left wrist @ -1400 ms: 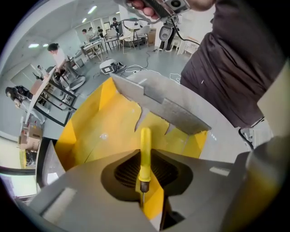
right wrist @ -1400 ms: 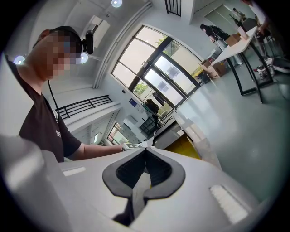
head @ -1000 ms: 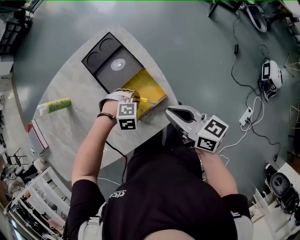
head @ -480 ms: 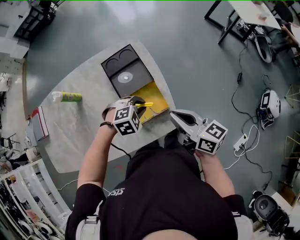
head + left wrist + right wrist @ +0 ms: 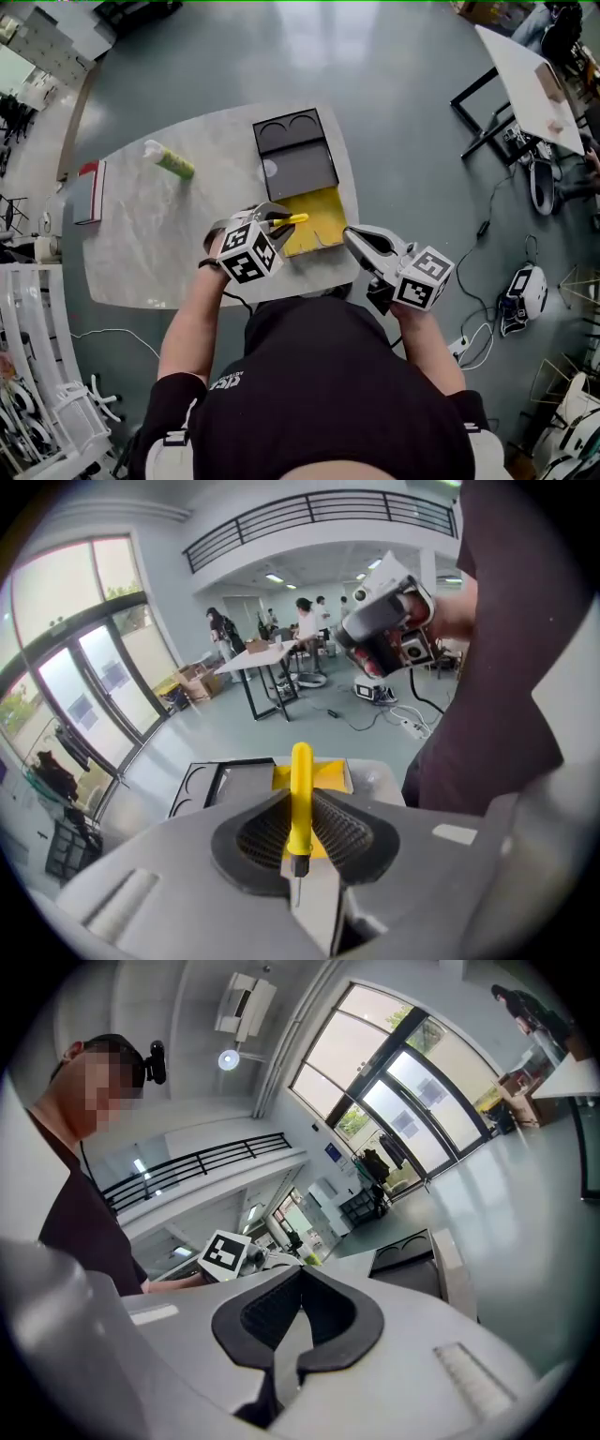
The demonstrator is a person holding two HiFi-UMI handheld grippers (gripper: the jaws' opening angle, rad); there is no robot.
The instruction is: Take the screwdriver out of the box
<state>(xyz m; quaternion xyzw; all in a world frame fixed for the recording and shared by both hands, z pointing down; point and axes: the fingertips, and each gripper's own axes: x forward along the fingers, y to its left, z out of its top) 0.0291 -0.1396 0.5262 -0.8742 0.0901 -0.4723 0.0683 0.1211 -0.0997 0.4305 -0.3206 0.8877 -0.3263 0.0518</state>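
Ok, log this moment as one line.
left gripper: shut on screwdriver | right gripper: shut, empty | box: open on table

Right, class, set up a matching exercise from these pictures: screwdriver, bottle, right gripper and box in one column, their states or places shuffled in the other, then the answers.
1. screwdriver
2. bottle
3. right gripper
4. box

A. green, on the table, left of the box in the head view
B. shut, nothing between its jaws
C. open, yellow inside
D. clamped in the left gripper

Pairs: 1-D, 2-A, 3-B, 4-C.
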